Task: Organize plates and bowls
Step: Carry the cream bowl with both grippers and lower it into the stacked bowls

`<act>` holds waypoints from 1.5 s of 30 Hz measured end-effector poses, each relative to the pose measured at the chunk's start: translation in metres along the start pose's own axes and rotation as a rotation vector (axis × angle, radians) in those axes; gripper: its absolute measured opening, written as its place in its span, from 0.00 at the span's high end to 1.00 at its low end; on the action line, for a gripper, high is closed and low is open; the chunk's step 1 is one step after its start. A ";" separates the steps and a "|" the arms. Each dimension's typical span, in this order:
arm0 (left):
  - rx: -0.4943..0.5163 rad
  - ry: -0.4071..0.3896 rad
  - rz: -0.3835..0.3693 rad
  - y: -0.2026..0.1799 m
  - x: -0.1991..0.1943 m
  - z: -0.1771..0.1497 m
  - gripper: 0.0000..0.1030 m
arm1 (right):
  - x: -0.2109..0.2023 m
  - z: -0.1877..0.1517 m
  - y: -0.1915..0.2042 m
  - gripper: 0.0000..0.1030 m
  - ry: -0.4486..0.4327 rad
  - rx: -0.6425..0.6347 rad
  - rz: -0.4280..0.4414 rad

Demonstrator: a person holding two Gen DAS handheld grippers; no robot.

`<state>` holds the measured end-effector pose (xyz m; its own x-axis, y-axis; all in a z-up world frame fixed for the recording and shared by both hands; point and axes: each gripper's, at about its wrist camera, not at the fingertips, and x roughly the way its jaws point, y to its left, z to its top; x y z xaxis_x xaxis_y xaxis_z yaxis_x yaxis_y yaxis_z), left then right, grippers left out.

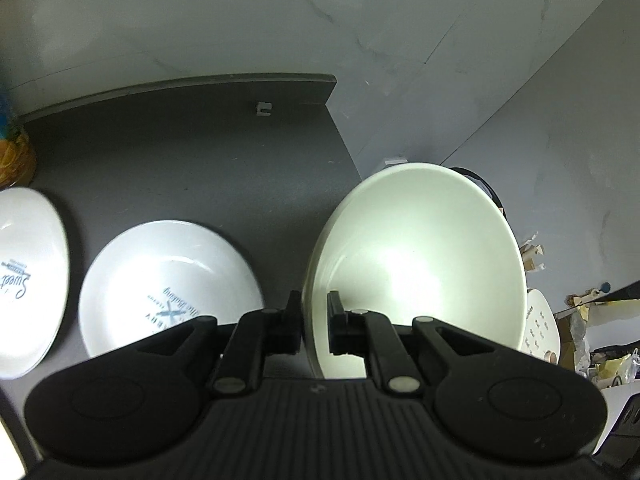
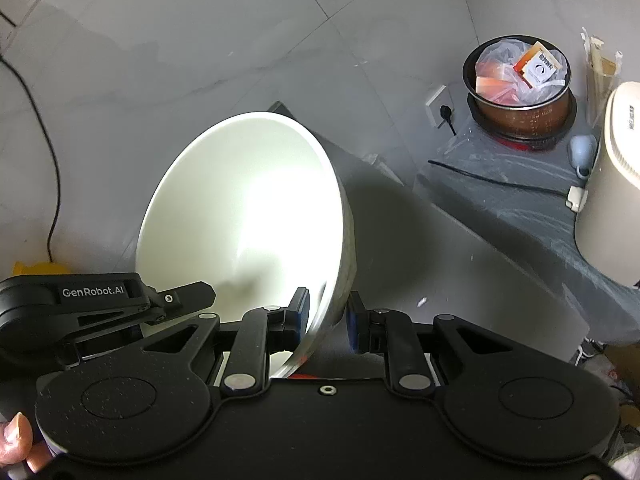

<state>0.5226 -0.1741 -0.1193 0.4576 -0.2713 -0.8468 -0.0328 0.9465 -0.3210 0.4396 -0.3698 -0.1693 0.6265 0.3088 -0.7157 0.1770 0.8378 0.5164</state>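
A cream bowl (image 1: 420, 260) hangs tilted above the dark shelf (image 1: 180, 160), its mouth facing me. My left gripper (image 1: 314, 308) is shut on its left rim, one finger inside and one outside. In the right wrist view my right gripper (image 2: 326, 304) is shut on the lower right rim of the bowl (image 2: 248, 216). The left gripper (image 2: 200, 294) reaches that bowl's left rim there. Two white printed plates (image 1: 168, 280) (image 1: 28, 280) lie on the shelf at the left.
A cooker pot full of plastic bags (image 2: 520, 84) and a white appliance (image 2: 612, 192) stand on the grey counter (image 2: 500, 208) at the right. A wall socket (image 2: 440, 108) and a black cable (image 2: 52, 160) are on the tiled wall. A thumb (image 2: 16, 436) shows at the bottom left.
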 end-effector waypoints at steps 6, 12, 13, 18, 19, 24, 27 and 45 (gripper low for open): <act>0.017 -0.015 -0.004 0.009 -0.019 -0.019 0.91 | -0.013 -0.016 0.003 0.81 -0.004 0.004 -0.003; 0.033 -0.016 -0.008 0.019 -0.032 -0.038 0.92 | -0.023 -0.034 0.004 0.81 0.000 0.002 -0.013; 0.033 -0.015 -0.008 0.020 -0.034 -0.040 0.92 | -0.024 -0.037 0.004 0.81 0.001 0.000 -0.016; 0.024 0.001 -0.015 0.028 -0.043 -0.051 0.92 | -0.030 -0.052 0.006 0.81 0.014 -0.006 -0.026; 0.023 0.005 -0.017 0.030 -0.045 -0.053 0.92 | -0.031 -0.054 0.006 0.81 0.017 -0.006 -0.027; 0.031 0.016 -0.022 0.035 -0.049 -0.062 0.92 | -0.038 -0.062 0.007 0.81 0.025 -0.014 -0.037; 0.036 0.030 -0.019 0.036 -0.051 -0.067 0.92 | -0.042 -0.069 0.010 0.81 0.032 -0.023 -0.043; 0.021 0.084 -0.006 0.057 -0.047 -0.104 0.88 | -0.036 -0.099 0.008 0.81 0.138 -0.064 -0.065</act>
<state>0.4066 -0.1260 -0.1417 0.3820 -0.2900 -0.8775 -0.0107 0.9481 -0.3179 0.3433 -0.3292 -0.1865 0.5044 0.3082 -0.8066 0.1621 0.8837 0.4391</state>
